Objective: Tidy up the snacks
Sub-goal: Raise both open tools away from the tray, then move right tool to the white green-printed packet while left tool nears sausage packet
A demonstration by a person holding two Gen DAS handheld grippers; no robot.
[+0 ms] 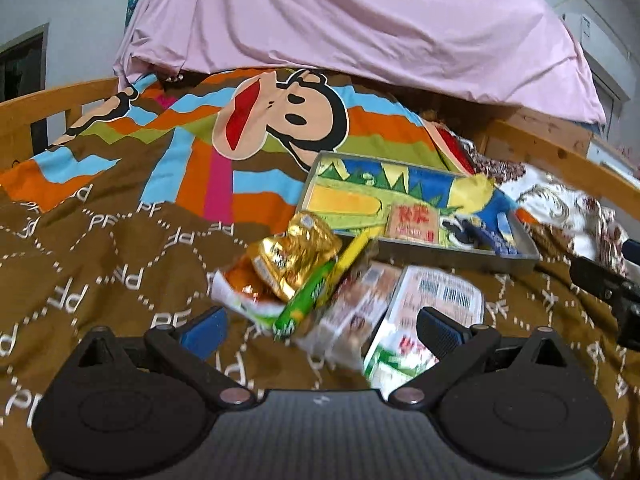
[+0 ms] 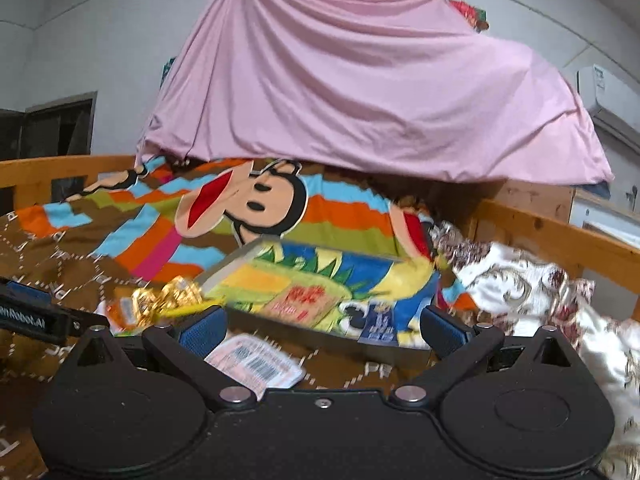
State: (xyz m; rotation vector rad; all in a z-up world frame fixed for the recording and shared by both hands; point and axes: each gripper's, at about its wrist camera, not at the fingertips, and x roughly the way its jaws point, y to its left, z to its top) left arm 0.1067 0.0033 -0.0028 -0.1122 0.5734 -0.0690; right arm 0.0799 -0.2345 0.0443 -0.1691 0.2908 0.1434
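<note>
A heap of snacks lies on the brown bedspread: a gold foil pack (image 1: 294,256), a green stick pack (image 1: 308,300), a clear wrapped pack (image 1: 352,312) and a white barcode packet (image 1: 424,312). Behind it sits a grey tray (image 1: 452,258) lined with a cartoon picture, holding an orange-pink square packet (image 1: 412,224) and a dark blue packet (image 1: 496,236). My left gripper (image 1: 320,322) is open and empty over the heap. My right gripper (image 2: 322,328) is open and empty, facing the tray (image 2: 384,346) with the orange-pink packet (image 2: 304,300), the blue packet (image 2: 378,324) and the barcode packet (image 2: 256,362) below.
The bed has a wooden rail (image 1: 48,106) at left and a wooden rail (image 2: 560,236) at right. A pink sheet (image 2: 360,92) hangs behind. A floral white cloth (image 2: 560,300) lies right of the tray. The left gripper's body (image 2: 36,318) shows at the left edge.
</note>
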